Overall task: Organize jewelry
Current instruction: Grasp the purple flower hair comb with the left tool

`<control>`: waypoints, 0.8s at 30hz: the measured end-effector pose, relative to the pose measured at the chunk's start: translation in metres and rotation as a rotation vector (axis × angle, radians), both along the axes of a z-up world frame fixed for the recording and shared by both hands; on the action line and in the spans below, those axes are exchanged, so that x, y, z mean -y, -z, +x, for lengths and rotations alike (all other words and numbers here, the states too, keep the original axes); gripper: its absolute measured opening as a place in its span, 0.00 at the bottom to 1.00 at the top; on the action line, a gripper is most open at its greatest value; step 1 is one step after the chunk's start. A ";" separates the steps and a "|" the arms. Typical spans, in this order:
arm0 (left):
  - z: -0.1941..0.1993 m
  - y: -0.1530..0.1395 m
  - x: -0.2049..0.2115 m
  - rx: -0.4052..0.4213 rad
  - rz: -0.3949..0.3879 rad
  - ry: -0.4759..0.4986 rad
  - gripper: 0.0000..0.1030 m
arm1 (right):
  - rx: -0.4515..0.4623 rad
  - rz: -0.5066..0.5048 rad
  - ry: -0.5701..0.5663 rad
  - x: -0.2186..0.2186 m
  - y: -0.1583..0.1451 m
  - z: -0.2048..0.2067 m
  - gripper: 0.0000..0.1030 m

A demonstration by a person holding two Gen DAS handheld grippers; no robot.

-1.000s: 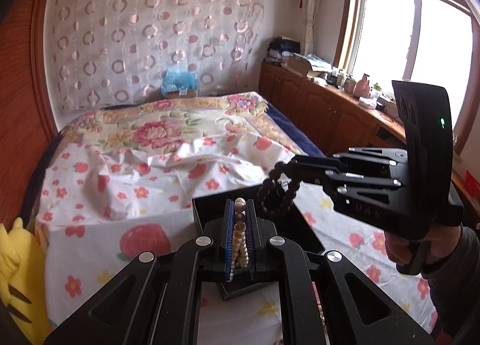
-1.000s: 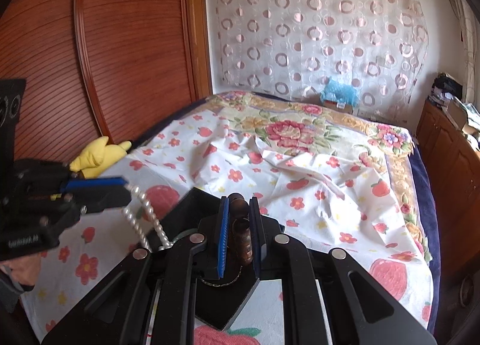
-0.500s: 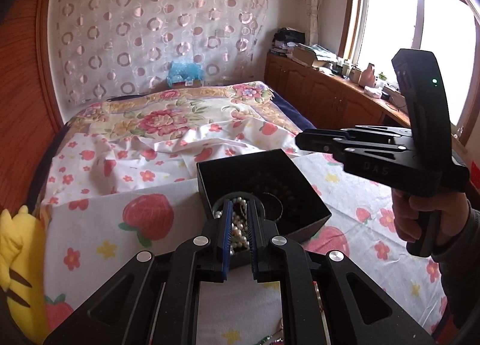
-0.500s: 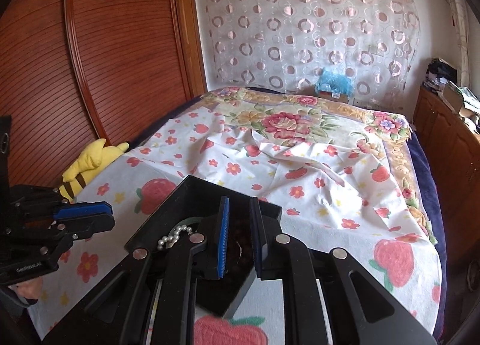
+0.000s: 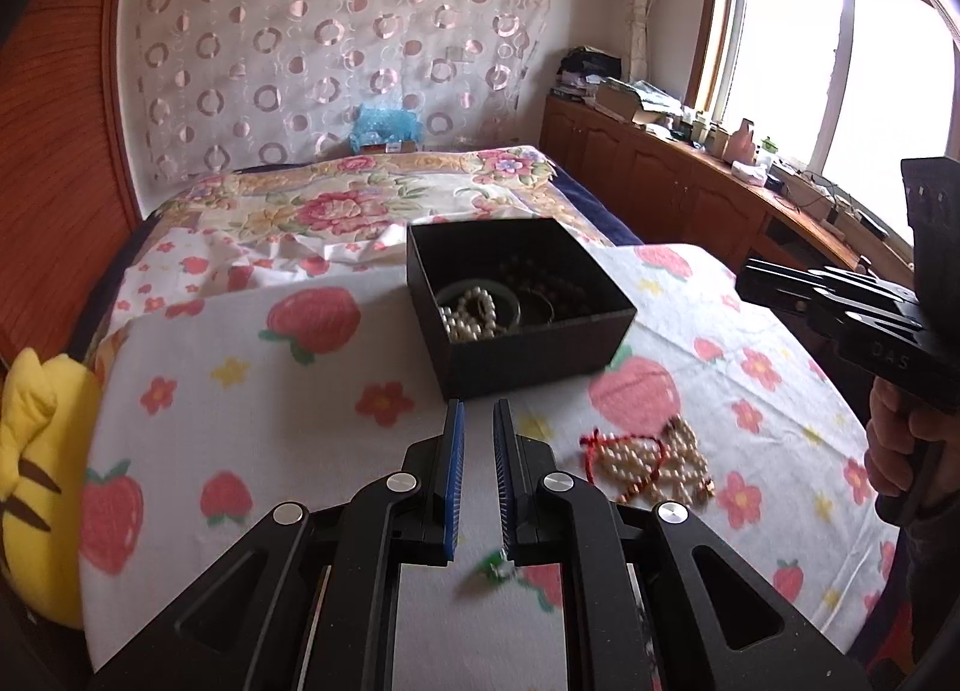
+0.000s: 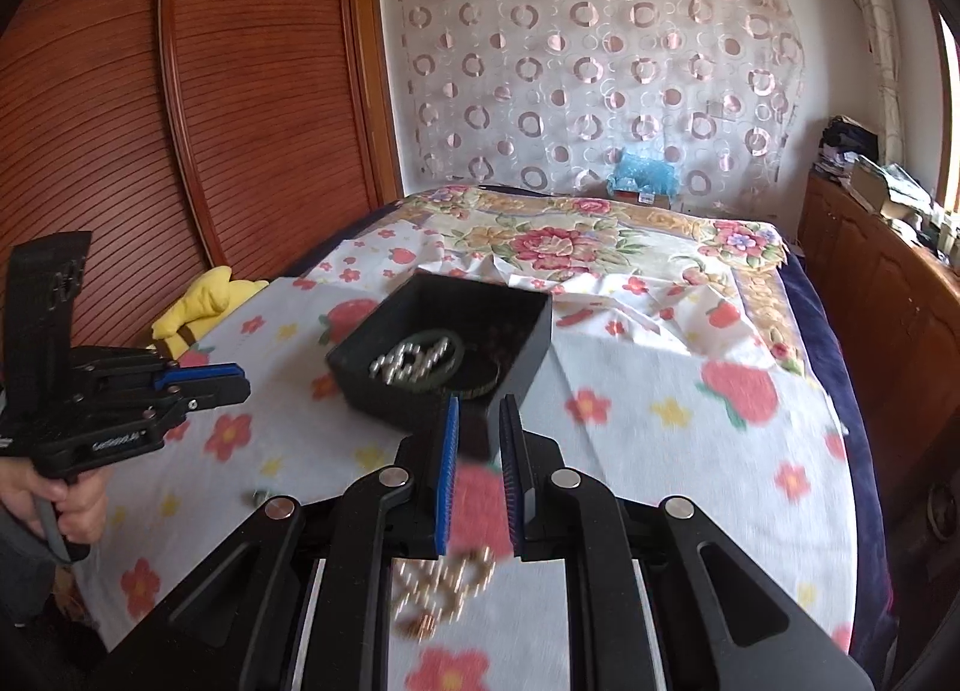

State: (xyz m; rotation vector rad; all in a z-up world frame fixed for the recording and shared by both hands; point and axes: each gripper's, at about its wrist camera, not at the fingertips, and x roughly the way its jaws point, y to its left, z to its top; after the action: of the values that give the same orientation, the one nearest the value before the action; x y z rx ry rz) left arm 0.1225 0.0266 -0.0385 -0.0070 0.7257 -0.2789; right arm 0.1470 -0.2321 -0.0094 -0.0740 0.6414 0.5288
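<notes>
Both claws hang narrow and empty: left claw (image 5: pixel 477 421), right claw (image 6: pixel 480 421). Beaded bracelet (image 5: pixel 651 460) lies right of the left claw; pinch one strand, then lift toward the black box (image 5: pixel 540 349) ahead.

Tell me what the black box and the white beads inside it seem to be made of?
The box looks like stiff cardboard with a matte black finish: thin straight walls, sharp corners, no shine. The white beads look like pearls or plastic imitations: small, round, cream-white, with a soft gloss. Which of the two, the pictures cannot tell. Beside them lies a smooth pale green ring, possibly jade or glass.
</notes>
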 end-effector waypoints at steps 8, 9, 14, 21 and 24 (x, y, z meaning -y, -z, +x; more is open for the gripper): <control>-0.035 0.017 0.005 -0.043 -0.031 0.018 0.09 | -0.034 -0.021 0.031 0.012 0.029 -0.054 0.23; -0.039 0.020 0.008 -0.046 -0.028 0.025 0.11 | -0.039 -0.024 0.035 0.014 0.034 -0.059 0.24; -0.050 0.035 0.018 -0.074 -0.014 0.046 0.21 | -0.067 -0.035 0.046 0.020 0.054 -0.073 0.31; -0.061 0.053 0.037 -0.125 -0.032 0.107 0.24 | -0.089 -0.035 0.065 0.022 0.070 -0.083 0.41; -0.064 0.055 0.043 -0.136 -0.044 0.124 0.26 | -0.101 -0.033 0.064 0.020 0.076 -0.084 0.42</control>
State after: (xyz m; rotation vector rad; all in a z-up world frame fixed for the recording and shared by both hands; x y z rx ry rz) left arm 0.0583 -0.0166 -0.0939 -0.0228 0.8563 -0.4155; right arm 0.0626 -0.2516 -0.0857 -0.0579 0.7493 0.4621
